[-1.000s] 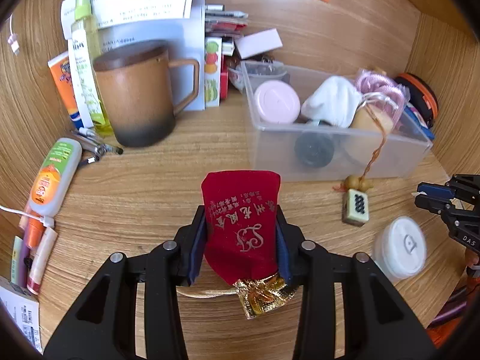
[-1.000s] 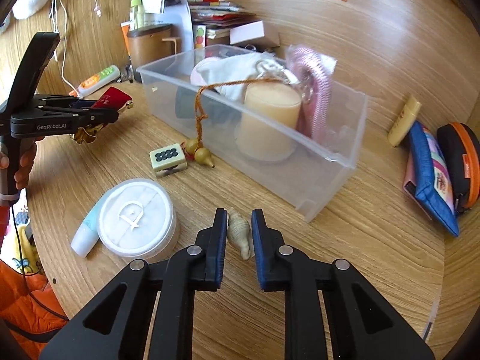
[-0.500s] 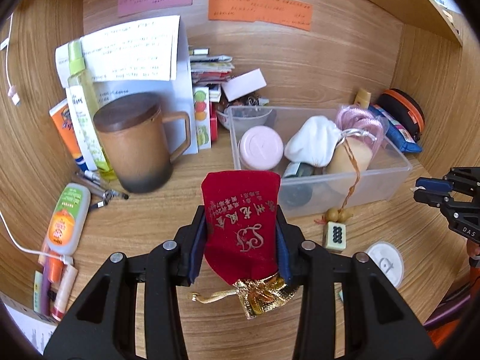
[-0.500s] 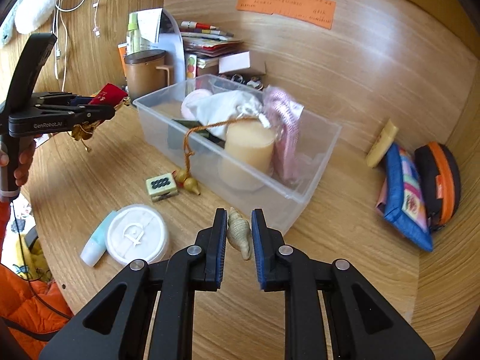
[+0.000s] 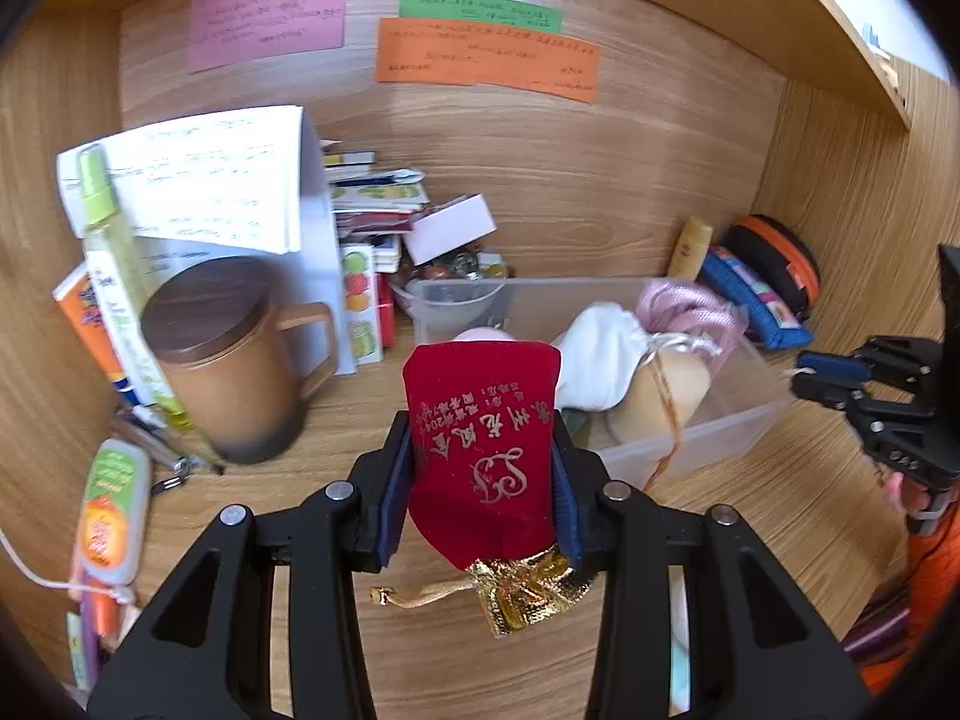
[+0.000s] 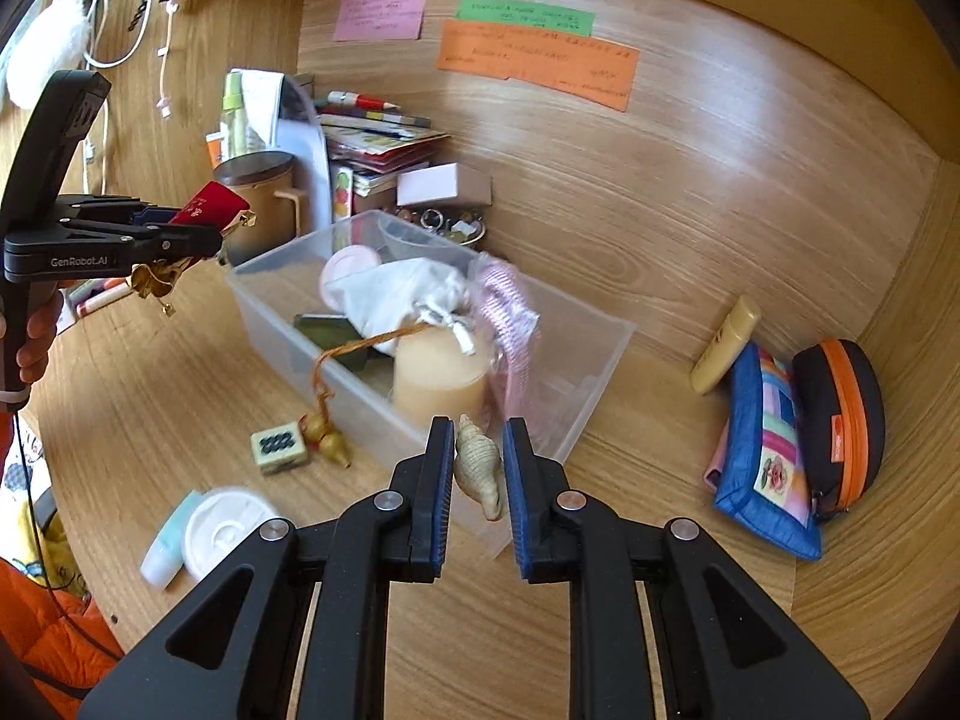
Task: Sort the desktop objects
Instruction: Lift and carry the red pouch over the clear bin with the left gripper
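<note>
From the left wrist, the left gripper (image 5: 483, 468) is clamped on a red pouch (image 5: 483, 456) above a wooden desk (image 5: 360, 420) walled in wood with coloured notes (image 5: 486, 51), a lidded mug (image 5: 231, 360) ahead-left and a clear bin (image 5: 720, 420) ahead-right. Only the right wrist shows the right gripper (image 6: 477, 474) pinching a small shell (image 6: 478, 468) before that bin (image 6: 420, 426), a mahjong tile (image 6: 279, 447) and white lid (image 6: 225, 531) to its left, and pouches (image 6: 774, 456) to its right.

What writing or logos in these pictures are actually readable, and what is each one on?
"GenRobot.AI": white lettering on the side of the black left gripper.
Red velvet pouch: gold characters and a swirl emblem, not legible to me.
Pink, green and orange sticky notes: handwriting too small.
White round lid: embossed logo, blurred.
</note>
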The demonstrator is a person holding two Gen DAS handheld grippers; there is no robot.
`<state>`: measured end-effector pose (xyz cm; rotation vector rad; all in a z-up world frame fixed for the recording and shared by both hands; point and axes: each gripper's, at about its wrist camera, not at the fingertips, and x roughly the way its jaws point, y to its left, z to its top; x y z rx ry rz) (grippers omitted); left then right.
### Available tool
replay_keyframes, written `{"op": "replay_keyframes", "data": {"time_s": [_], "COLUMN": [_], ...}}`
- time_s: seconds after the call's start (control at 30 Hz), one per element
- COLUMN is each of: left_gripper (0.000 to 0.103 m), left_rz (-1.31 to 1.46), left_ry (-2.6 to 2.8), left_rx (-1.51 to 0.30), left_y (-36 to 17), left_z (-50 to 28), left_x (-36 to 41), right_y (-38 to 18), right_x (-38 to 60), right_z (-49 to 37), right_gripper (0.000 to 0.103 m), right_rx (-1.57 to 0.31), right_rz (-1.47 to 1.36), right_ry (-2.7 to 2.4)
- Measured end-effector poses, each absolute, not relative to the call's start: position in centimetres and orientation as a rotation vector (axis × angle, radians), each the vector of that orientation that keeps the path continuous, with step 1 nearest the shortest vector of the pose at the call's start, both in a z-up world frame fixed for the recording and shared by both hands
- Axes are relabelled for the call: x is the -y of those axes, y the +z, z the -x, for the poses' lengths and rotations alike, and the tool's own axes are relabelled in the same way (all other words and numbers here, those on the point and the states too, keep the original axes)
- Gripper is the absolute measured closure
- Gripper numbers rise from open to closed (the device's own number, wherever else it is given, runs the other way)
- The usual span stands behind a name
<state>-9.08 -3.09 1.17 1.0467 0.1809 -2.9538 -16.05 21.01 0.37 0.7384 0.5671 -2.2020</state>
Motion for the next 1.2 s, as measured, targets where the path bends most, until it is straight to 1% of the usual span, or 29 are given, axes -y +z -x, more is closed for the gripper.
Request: {"op": "replay_keyframes", "data": {"time_s": [0.2, 0.4, 0.8, 0.97, 1.2], "left_gripper": [0.063, 0.063, 0.063, 0.063, 0.062], "left_rz": [-1.043, -1.060, -1.188, -1.228, -1.246], "left_ry": [-2.981, -2.998, -2.966, -2.940, -2.932], "left_rx": [-0.198, -0.170, -0.152, -0.080, -0.057], "left_y": [1.8, 1.9, -0.8, -1.9, -2.4], "left_z": [10.9, 13.1, 16.0, 16.5, 16.8], "left_x": [2.9, 2.0, 1.5, 0.8, 0.3], "right_y": [-0.1, -0.8, -1.8, -2.2, -2.6], "right_x": [-20.3, -19.5, -18.6, -18.3, -17.7], "right_z": [17.7, 18.9, 20.3, 20.8, 20.9], "right_gripper": [0.088, 0.088, 0.088, 0.088, 0.088], "right_rx": [-0.580, -0.590, -0.614, -0.627, -0.651], "right_rz": [-0.756, -0.782, -0.828, -0.837, -0.852], "right_ry": [-2.187, -2.163, -2.140, -2.136, -2.127]}}
